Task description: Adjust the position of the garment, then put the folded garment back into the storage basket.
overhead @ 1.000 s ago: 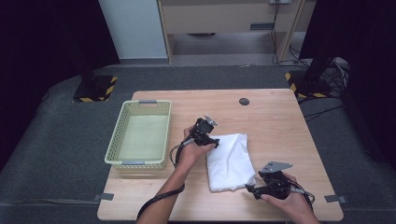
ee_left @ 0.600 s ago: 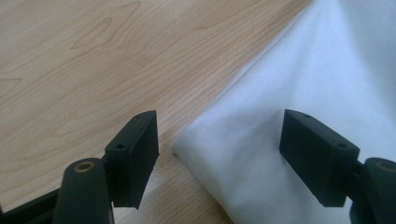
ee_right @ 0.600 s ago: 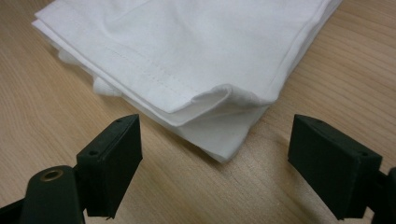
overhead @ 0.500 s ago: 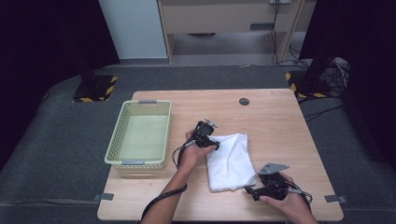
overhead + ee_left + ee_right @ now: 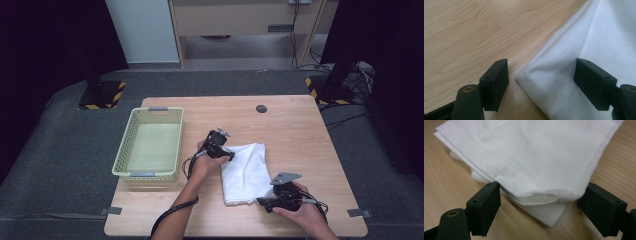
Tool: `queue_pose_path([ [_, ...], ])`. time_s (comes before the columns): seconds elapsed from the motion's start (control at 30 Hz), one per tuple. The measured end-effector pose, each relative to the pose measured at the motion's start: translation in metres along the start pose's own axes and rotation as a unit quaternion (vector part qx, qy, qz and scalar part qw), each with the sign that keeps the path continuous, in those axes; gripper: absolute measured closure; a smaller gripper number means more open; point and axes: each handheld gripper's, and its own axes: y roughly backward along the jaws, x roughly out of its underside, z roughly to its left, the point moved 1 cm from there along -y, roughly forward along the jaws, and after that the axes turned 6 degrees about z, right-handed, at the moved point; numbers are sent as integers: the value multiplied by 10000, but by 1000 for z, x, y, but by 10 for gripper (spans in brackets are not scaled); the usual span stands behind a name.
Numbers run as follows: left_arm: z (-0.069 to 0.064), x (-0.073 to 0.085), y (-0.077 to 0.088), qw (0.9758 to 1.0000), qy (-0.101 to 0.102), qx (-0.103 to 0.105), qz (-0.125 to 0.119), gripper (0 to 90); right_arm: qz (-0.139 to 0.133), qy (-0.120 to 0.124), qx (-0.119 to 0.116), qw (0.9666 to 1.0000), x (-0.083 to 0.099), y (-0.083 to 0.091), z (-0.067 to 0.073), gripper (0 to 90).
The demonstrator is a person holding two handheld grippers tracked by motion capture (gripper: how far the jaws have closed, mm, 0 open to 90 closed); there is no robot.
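On the wooden table [image 5: 300, 130], a little to the right of the middle, lies a folded white cloth [image 5: 245, 172]. It looks soft and light, so it will bend and sag when lifted and will not break. It is folded into a few layers, and they could slide apart or fall open if only the top one is picked up. The best places to grab look like the corners, where all the layers meet and a stitched hem makes the edge a bit thicker. The left gripper [image 5: 226, 154] is at the far left corner of the cloth. Its jaws are open, with the folded corner [image 5: 534, 75] sitting between them; the right-hand jaw lies against the cloth and the other rests over bare wood, so nothing is pinched yet. The right gripper [image 5: 264, 201] is at the near right corner. Its jaws are open too, one on each side of the thick stacked edge [image 5: 544, 195], just beside it or brushing it, not squeezing. I think each gripper should slide under the whole stack before closing, so that no layer gets left behind. Off to the left, well apart from the cloth, a pale green basket [image 5: 125, 157] sits on the table. A small dark round spot [image 5: 261, 108] shows near the far edge.
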Motion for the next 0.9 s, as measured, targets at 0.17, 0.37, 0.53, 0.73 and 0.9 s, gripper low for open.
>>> queue_pose_path([
  [0.17, -2, 1, 1, 9999, -72, 50, -73, 304, -80, 159, 97, 9998, -3, -5, 2, 201],
  [0.37, -5, 4, 3, 9996, -161, 173, -155, 455, -106, 323, 185, 9992, -6, -7, 6, 278],
  [0.53, -9, 5, 4, 9994, -141, 274, -179, 595, -147, 356, 141, 9992, -7, -6, 5, 424],
  [0.73, -13, 7, 4, 9990, -94, 348, -249, 710, -219, 373, 102, 9990, -11, -7, 6, 609],
  [0.9, -17, 8, 5, 9991, -167, 249, -313, 761, -214, 382, 71, 9990, -15, -9, 10, 720],
])
